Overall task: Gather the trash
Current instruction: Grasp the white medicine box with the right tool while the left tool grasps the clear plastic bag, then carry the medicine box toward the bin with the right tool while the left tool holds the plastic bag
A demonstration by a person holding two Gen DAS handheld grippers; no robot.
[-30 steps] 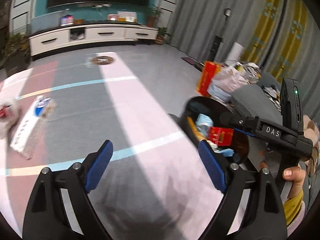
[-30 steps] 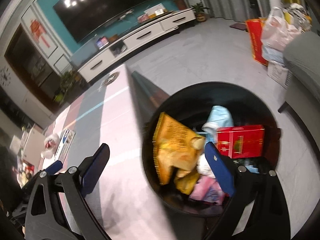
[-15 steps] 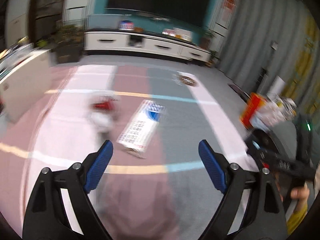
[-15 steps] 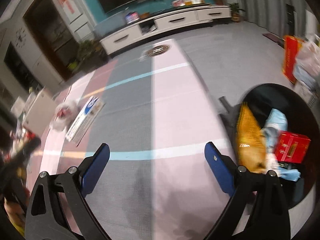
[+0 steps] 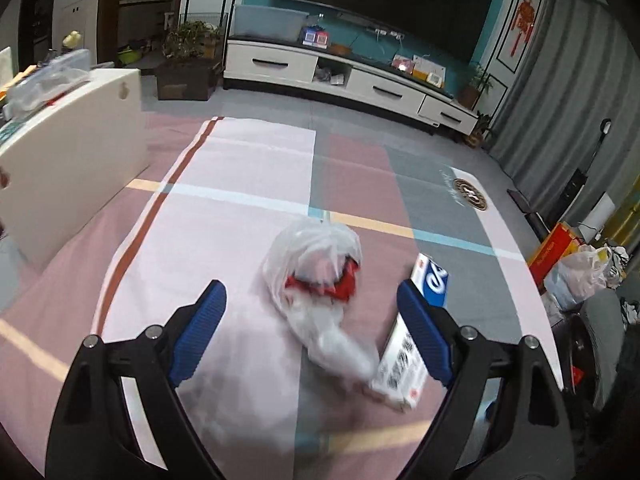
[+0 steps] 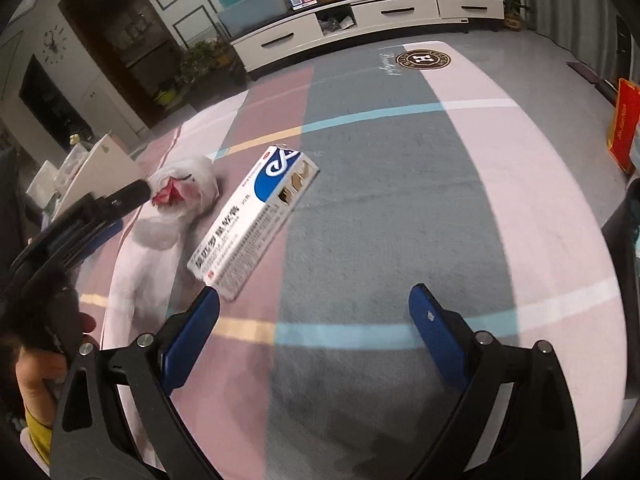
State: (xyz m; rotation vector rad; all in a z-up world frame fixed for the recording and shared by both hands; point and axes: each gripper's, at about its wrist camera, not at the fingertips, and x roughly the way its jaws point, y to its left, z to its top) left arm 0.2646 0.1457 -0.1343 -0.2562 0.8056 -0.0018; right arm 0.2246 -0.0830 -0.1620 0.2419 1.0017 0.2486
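Observation:
A crumpled clear plastic bag with red scraps inside [image 5: 316,268] lies on the rug, straight ahead of my open, empty left gripper [image 5: 316,328]. A white and blue medicine box [image 5: 412,344] lies just right of the bag, against the left gripper's right finger. In the right wrist view the box [image 6: 256,220] lies ahead and to the left of my open, empty right gripper [image 6: 316,336], with the bag [image 6: 180,200] beyond it. The left gripper's body [image 6: 72,232] shows at the left edge of that view.
The striped rug [image 6: 400,200] covers the floor. A white table [image 5: 68,152] stands at the left. A TV cabinet [image 5: 344,80] runs along the back wall. A red bag [image 5: 556,248] and a filled plastic bag [image 5: 580,276] sit at the right by grey curtains.
Both grippers swung left, away from the black trash bin, which has left view. The plastic bag and medicine box are now close in front of them.

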